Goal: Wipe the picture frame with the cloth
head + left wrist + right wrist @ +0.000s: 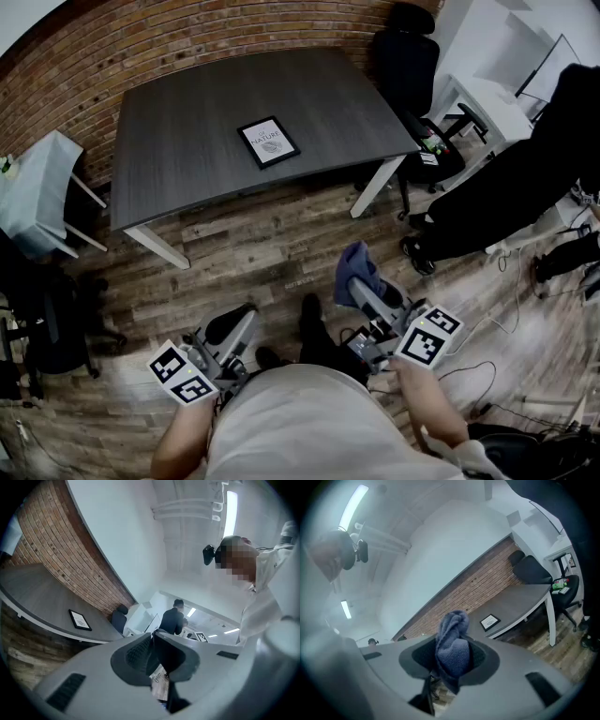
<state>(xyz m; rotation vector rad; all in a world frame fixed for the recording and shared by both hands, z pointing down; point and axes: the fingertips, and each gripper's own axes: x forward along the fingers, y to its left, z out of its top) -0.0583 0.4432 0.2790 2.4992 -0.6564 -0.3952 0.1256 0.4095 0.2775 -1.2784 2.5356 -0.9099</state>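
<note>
Two grey handheld grippers are showing, one in each of the person's hands. On the left, the left gripper is holding its jaws almost together with nothing between them, above the wooden plank floor. One black-bordered rectangular picture frame is lying flat near the middle of the one dark grey rectangular table, slightly toward its near edge, well apart from both grippers. On the right, the right gripper is clamping one bunched blue fabric cloth, which is sticking up past its jaws.

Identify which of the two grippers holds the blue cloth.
The right gripper: the cloth is bunched between its jaws, while the left gripper is shut and empty.
</note>
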